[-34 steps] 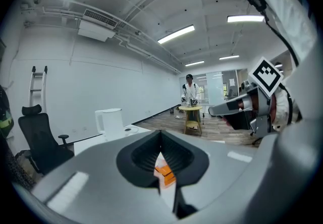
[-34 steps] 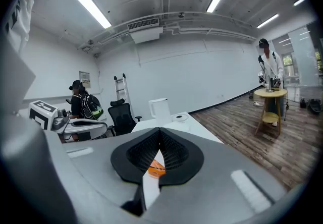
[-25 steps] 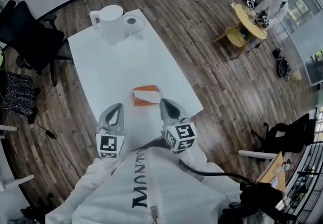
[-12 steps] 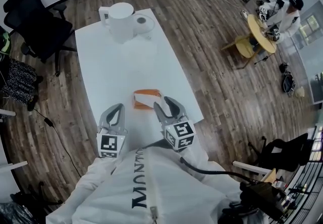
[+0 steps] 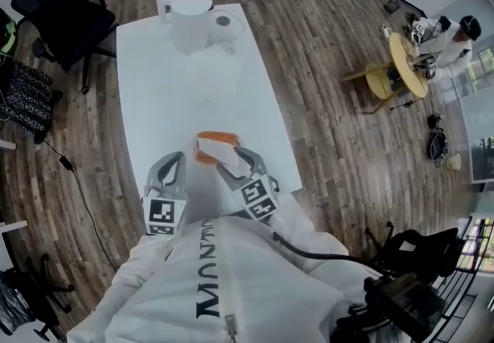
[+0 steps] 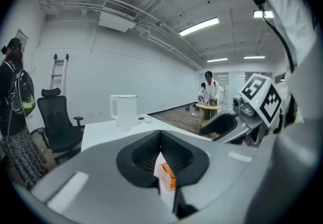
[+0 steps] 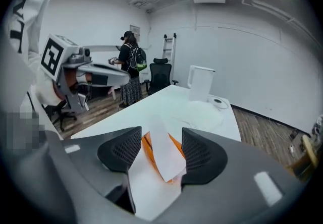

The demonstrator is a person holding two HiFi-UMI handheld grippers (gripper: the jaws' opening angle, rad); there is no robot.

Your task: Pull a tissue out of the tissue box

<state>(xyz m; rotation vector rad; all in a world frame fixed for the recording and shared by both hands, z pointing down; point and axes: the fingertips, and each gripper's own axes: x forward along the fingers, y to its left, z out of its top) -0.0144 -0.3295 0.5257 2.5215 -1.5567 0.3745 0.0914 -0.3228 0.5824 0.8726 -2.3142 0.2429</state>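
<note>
The right hand-held gripper (image 7: 160, 140) has its jaws wide apart; they have just been opening. Between its two ribbed pads (image 7: 122, 151) stands the white tissue (image 7: 164, 156), upright and a little leaning. The pads do not press on it, though its edge comes very near to the right pad. The orange tissue box (image 7: 146, 146) lies directly under and just ahead of these jaws, on the white bench (image 5: 177, 94), and the tissue rises out of its top.

The left hand-held gripper (image 6: 160, 134) is closed and empty – its tips meet, with only a narrow gap lower down. Through this gap a corner of the box shows, so the box is ahead of this gripper and slightly to its right. The two grippers are side by side, near each other, at the near edge of the bench.

Far ahead of both grippers, at the other end of the bench, stands a white jug (image 5: 191, 21) – just beside it lies a round white base (image 5: 225, 25).
</note>
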